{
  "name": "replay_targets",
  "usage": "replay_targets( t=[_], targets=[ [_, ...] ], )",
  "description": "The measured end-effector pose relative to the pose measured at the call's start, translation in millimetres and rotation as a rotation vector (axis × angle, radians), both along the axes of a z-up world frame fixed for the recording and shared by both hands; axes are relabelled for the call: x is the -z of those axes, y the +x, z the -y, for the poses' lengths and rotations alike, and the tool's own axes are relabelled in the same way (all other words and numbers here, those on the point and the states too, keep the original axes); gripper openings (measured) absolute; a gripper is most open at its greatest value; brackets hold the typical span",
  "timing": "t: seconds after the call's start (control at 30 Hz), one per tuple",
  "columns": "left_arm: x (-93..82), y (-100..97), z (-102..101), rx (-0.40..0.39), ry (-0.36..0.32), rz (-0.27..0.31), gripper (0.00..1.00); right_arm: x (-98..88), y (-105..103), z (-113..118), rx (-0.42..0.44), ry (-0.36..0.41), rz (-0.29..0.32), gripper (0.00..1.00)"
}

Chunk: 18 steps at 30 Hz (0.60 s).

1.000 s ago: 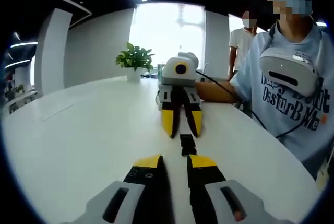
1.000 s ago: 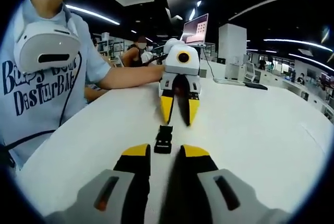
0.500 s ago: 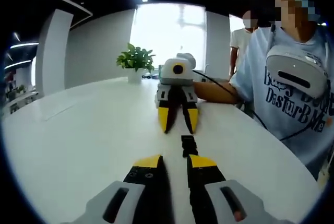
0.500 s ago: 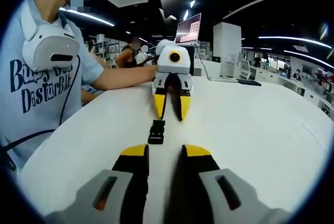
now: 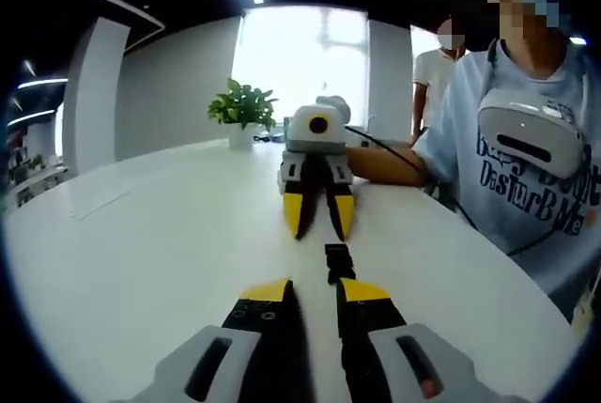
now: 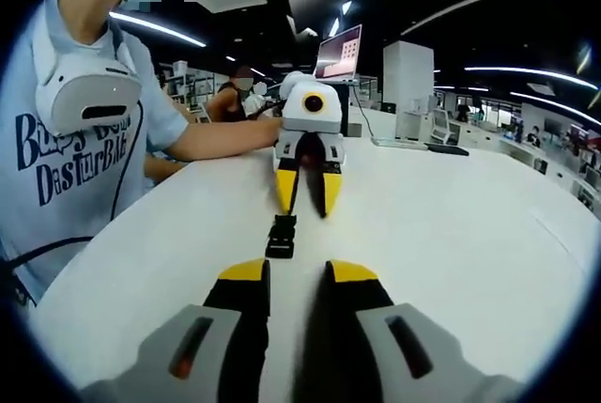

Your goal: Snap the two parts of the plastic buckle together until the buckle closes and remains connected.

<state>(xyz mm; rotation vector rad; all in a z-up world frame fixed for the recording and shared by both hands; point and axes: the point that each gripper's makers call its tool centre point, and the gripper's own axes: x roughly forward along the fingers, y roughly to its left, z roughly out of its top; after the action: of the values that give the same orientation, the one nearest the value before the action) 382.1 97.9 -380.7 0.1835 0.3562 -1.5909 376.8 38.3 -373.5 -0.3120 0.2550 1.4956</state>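
Item: buckle (image 5: 338, 263), black plastic. It lies flat on the white table (image 5: 141, 243), just right of centre in the left gripper view and just left of centre in the right gripper view (image 6: 281, 236), between the two grippers and touching neither. It reads as one short dark piece. Whether a seam or gap remains between its two parts is too small to tell.

Item: left gripper (image 5: 315, 292). Yellow-tipped jaws rise from the bottom centre of its own view, slightly spread, with nothing between them. It also appears at upper centre of the right gripper view (image 6: 305, 195), pointing toward the buckle, jaws spread and empty.

Item: right gripper (image 6: 297, 273). Jaws at bottom centre of its own view, slightly spread, empty. It is seen again at centre of the left gripper view (image 5: 318, 221), tips just beyond the buckle.

Background: potted plant (image 5: 242, 107) at upper left of centre, left gripper view; laptop (image 6: 340, 53) at upper centre, right gripper view.

Progress, as a judgement: the parts appear joined and set down free of both grippers, so the snapping looks done. What is left is little beyond confirming that the buckle holds.
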Motion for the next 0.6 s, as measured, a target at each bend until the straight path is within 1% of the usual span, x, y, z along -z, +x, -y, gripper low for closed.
replay_targets(
  t=[0.6],
  targets=[
    [0.5,3.1,0.8,-0.005,0.0,0.011,0.15,1.0,6.9,2.6,0.011,0.002,0.004,0.21]
  ],
)
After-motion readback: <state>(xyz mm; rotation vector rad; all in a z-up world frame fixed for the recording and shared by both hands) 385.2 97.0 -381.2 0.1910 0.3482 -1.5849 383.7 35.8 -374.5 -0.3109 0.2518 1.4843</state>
